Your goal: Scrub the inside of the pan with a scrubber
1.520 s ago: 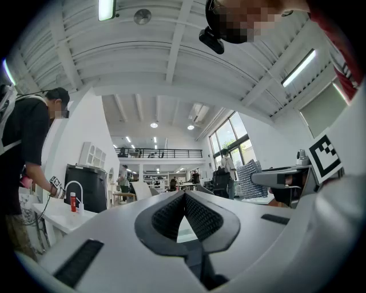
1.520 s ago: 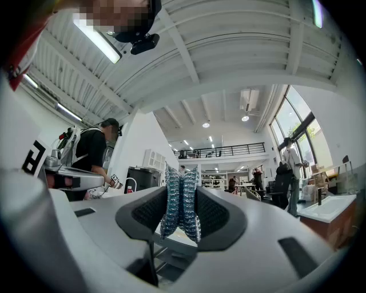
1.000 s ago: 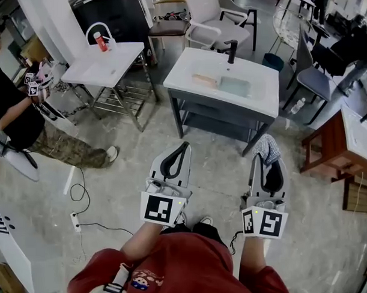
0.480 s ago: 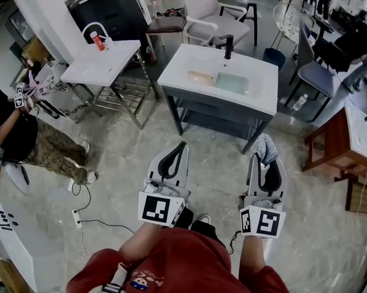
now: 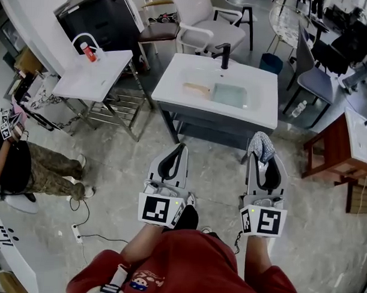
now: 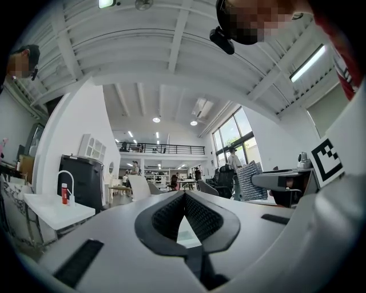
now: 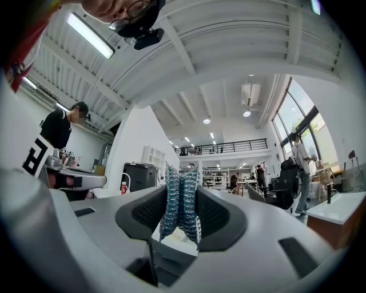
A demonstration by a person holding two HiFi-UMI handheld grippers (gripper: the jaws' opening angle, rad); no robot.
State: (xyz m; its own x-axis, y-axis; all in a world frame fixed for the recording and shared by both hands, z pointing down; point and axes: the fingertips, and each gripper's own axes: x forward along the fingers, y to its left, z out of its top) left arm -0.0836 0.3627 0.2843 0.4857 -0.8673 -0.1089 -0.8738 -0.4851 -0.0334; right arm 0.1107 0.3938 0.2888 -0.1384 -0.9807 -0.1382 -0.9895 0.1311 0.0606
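**Two handheld tools over a workshop floor, scrubber in the right one**

Seen from the head camera, a person in a red top holds both tools low over the pale concrete floor point(image 5: 111, 164), side by side and pointing forward. The left tool point(image 6: 185, 197) is closed, its jaw tips touching with nothing between them. The right tool point(image 7: 182, 194) is clamped on a blue-and-silver mesh scrubber point(image 5: 261, 145), which sticks out past its jaw tips. Just ahead stands a white washbasin point(image 5: 173, 88) with a black tap point(image 5: 224, 54). Another person point(image 5: 26, 167) is at the far left.
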